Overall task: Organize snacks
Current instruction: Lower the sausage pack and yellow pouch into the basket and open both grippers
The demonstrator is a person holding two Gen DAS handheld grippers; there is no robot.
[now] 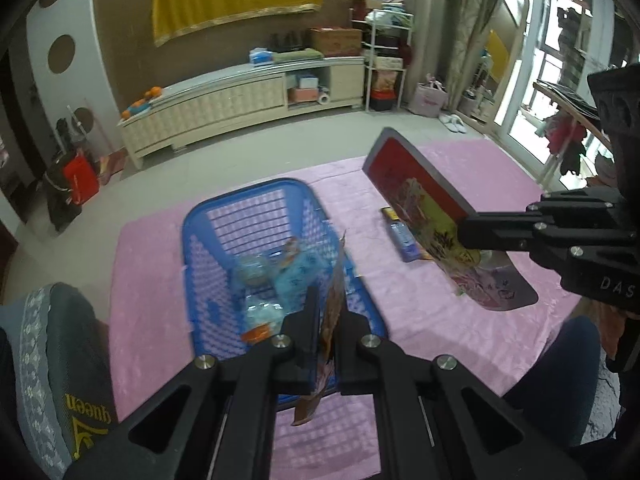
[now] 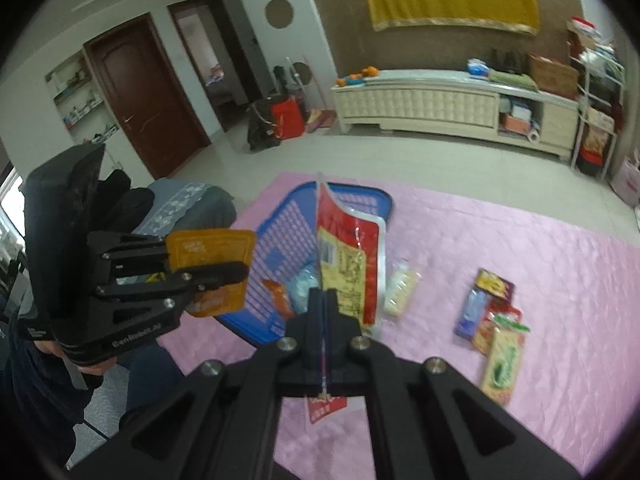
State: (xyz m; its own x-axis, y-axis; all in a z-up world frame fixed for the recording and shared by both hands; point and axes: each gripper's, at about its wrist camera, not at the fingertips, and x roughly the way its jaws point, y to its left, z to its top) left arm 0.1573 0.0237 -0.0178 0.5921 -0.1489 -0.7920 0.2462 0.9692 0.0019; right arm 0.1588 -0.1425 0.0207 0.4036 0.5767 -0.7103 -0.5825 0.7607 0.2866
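An orange snack packet is pinched tight by the left gripper, a red snack bag by the right gripper, above the blue basket on the pink cloth.

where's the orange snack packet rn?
Clamped in the left gripper, the orange snack packet is held in the air at the left of the right wrist view, beside the blue basket.
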